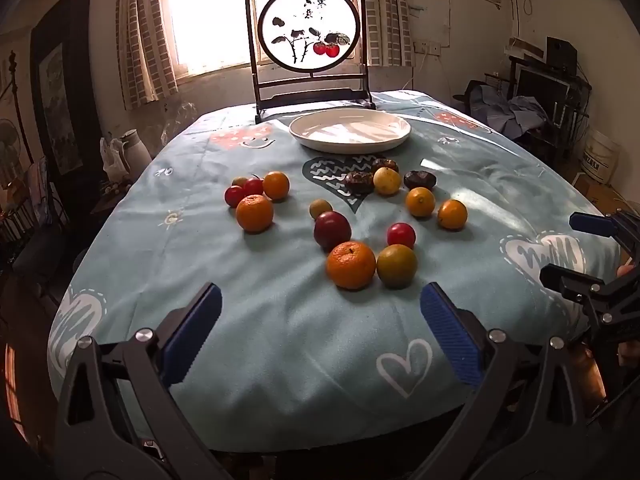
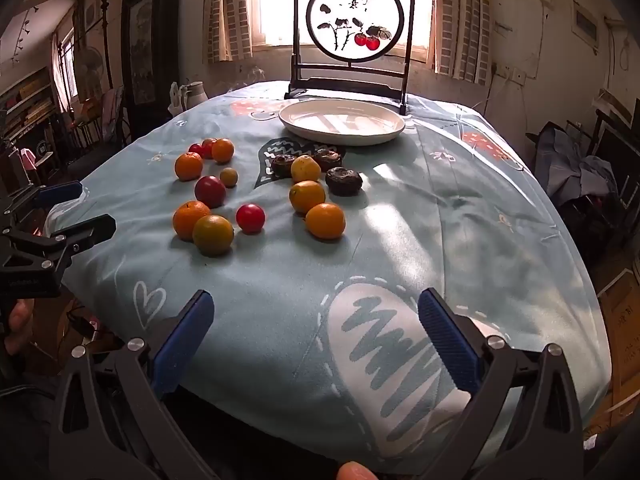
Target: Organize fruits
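Several fruits lie loose on the light blue tablecloth (image 1: 280,340): oranges (image 1: 351,265), a greenish orange (image 1: 397,266), red plums (image 1: 332,231), small red fruits (image 1: 401,235), a yellow fruit (image 1: 387,181) and dark brown ones (image 1: 419,180). An empty white plate (image 1: 350,130) stands behind them, also in the right wrist view (image 2: 342,121). My left gripper (image 1: 320,332) is open and empty above the near table edge, just short of the nearest orange. My right gripper (image 2: 316,332) is open and empty above the near edge, right of the fruits (image 2: 325,221).
A dark wooden frame with a round painted screen (image 1: 308,28) stands at the table's far edge behind the plate. The right gripper shows at the right edge of the left wrist view (image 1: 592,252). Furniture and clutter surround the table.
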Available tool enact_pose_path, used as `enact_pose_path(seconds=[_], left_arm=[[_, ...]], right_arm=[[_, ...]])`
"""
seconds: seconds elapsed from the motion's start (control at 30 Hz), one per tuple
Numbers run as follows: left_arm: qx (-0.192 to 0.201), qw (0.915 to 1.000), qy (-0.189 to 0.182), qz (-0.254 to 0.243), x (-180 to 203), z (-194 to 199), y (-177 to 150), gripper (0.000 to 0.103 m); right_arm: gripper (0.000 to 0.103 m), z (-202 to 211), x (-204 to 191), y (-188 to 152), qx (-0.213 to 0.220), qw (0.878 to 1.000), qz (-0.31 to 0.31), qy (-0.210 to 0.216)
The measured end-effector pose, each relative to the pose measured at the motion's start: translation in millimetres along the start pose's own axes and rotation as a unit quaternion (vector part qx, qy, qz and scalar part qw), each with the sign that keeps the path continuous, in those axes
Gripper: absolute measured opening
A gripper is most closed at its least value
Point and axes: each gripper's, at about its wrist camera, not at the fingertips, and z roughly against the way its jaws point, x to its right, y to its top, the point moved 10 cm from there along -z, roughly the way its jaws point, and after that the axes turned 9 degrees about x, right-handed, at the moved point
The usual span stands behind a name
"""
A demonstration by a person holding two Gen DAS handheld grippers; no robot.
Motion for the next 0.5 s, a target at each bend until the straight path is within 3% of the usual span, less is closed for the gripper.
enact_pose_path(seconds=[0.5], left_arm=[[-0.008,0.9999,0.008,-0.005,-1.0,-6.9,-7.2,0.101]], right_arm=[[0.102,2.0,0.2,2.6,0.001,1.000,0.000,-0.002]])
